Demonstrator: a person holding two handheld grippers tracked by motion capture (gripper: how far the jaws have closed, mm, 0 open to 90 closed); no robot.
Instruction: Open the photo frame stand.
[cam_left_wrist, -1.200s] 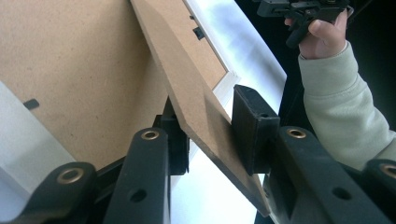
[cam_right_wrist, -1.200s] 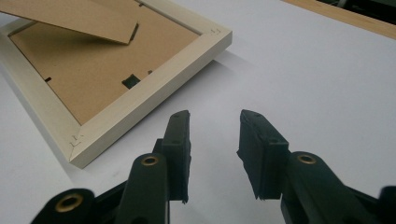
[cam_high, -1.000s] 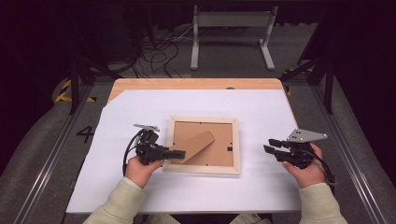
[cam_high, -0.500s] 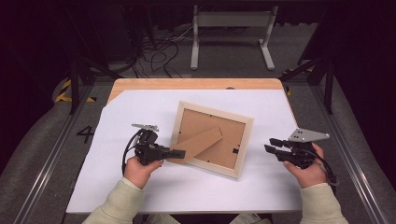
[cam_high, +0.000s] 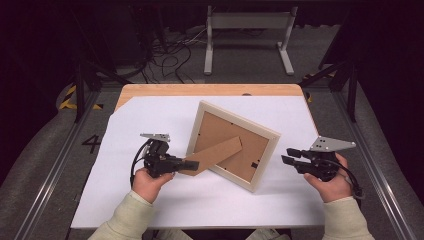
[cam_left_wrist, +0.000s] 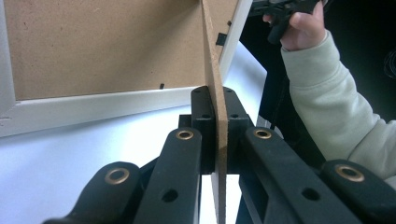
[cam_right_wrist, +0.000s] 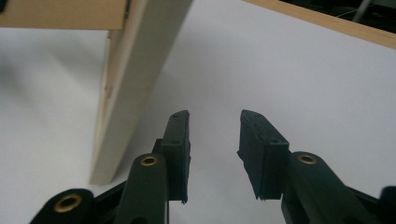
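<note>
A pale wooden picture frame (cam_high: 260, 131) stands tilted up on the white table cover, its brown backing board (cam_high: 250, 150) facing me. A brown cardboard stand flap (cam_high: 215, 155) juts from the backing toward the left. My left gripper (cam_high: 192, 164) is shut on the flap's free end; in the left gripper view the thin flap (cam_left_wrist: 215, 84) sits edge-on between both pads (cam_left_wrist: 203, 121), with the frame's backing (cam_left_wrist: 93, 42) beyond. My right gripper (cam_high: 287, 155) hovers open just right of the frame's near corner, empty; the right gripper view shows the frame's side edge (cam_right_wrist: 133, 74) left of the open gripper (cam_right_wrist: 212, 128).
The white cover (cam_high: 150, 120) spreads over a wooden table whose edge (cam_high: 210, 90) shows at the back. A metal stand (cam_high: 247, 22) and cables (cam_high: 170, 47) lie on the floor beyond. Rails (cam_high: 45, 175) run along both sides of the table.
The frame has risen from lying flat to standing steeply tilted, lifted by the flap held in my left gripper. The right gripper has stayed in place, open.
</note>
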